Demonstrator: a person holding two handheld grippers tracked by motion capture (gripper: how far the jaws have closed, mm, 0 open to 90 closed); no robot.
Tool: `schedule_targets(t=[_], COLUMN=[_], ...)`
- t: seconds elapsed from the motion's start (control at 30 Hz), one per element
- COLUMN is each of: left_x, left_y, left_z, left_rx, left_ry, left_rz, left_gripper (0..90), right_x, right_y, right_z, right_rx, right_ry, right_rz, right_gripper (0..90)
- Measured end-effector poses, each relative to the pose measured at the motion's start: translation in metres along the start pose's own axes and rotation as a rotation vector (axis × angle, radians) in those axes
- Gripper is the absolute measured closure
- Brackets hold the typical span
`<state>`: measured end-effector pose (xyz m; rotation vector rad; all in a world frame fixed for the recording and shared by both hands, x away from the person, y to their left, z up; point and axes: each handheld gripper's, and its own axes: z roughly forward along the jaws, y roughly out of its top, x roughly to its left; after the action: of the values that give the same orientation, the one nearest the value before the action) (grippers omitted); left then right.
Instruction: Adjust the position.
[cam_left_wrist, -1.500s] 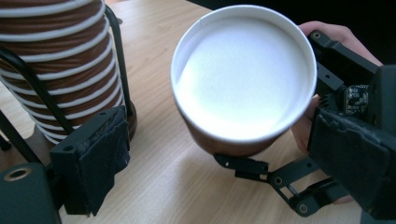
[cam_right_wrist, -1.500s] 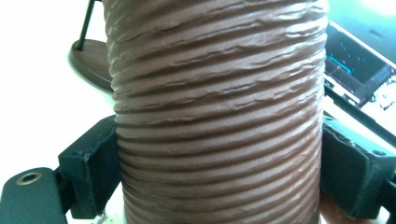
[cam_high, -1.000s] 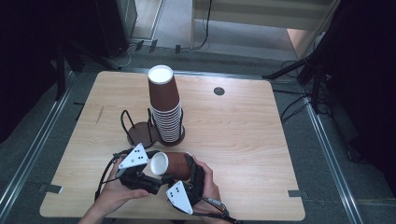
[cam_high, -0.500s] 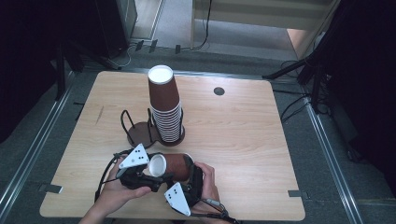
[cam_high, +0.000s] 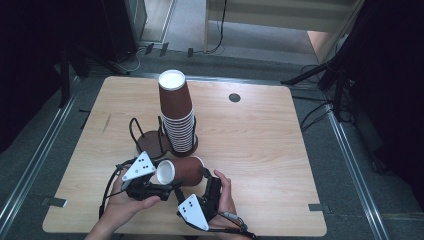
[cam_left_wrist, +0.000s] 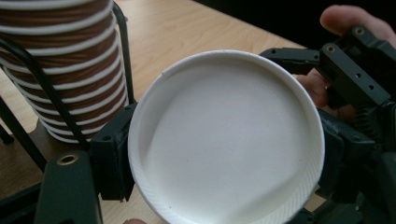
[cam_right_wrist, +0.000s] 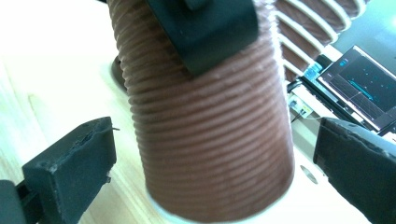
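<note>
Compared with a second ago, the left gripper (cam_high: 165, 187) has just been closing: its fingers (cam_left_wrist: 112, 158) now press on the single brown ribbed paper cup (cam_high: 181, 170), clamped at its wider, open end, which fills the space between them. The cup lies on its side just above the wooden counter (cam_high: 260, 140), long axis level, white mouth toward the left gripper. The right gripper (cam_right_wrist: 215, 172) has its fingers (cam_right_wrist: 74, 163) spread wide on either side of the cup's body, not touching. Beyond the fingers stands the stack of brown paper cups (cam_high: 177, 112) in its black wire holder (cam_high: 145, 137).
</note>
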<state>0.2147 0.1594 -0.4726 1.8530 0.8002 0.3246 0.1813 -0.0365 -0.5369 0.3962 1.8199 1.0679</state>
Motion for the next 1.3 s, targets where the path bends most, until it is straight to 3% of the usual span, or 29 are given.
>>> schedule_targets(t=[0.1, 0.2, 0.43, 0.57, 0.73, 0.93, 1.07, 1.3], left_x=[0.001, 0.001, 0.003, 0.002, 0.000, -0.005, -0.008, -0.009], left_y=[0.001, 0.001, 0.004, 0.008, 0.014, 0.018, 0.019, 0.025], left_z=[-0.003, -0.005, -0.005, 0.001, 0.013, 0.029, 0.039, 0.051], left_rx=[-0.032, -0.058, -0.143, -0.199, -0.257, -0.309, -0.346, -0.379], left_ry=[0.020, 0.036, 0.039, 0.039, 0.023, -0.011, -0.005, -0.005], left_rz=[0.004, 0.016, 0.006, 0.013, 0.013, 0.024, 0.029, 0.029], left_gripper=[22.5, 22.5, 22.5, 22.5, 22.5, 22.5, 22.5, 22.5], right_x=[-0.006, -0.010, -0.022, -0.030, -0.043, -0.063, -0.073, -0.085], right_y=[0.005, 0.008, 0.012, 0.010, 0.003, -0.007, -0.014, -0.023], right_z=[-0.003, -0.005, -0.013, -0.019, -0.029, -0.041, -0.043, -0.049], right_rx=[-0.008, -0.017, -0.017, -0.006, 0.022, 0.064, 0.113, 0.143], right_ry=[-0.001, -0.013, -0.042, -0.067, -0.112, -0.184, -0.261, -0.302], right_rz=[0.047, 0.058, 0.128, 0.150, 0.213, 0.341, 0.452, 0.637], right_gripper=[0.0, 0.0, 0.0, 0.0, 0.0, 0.0, 0.0, 0.0])
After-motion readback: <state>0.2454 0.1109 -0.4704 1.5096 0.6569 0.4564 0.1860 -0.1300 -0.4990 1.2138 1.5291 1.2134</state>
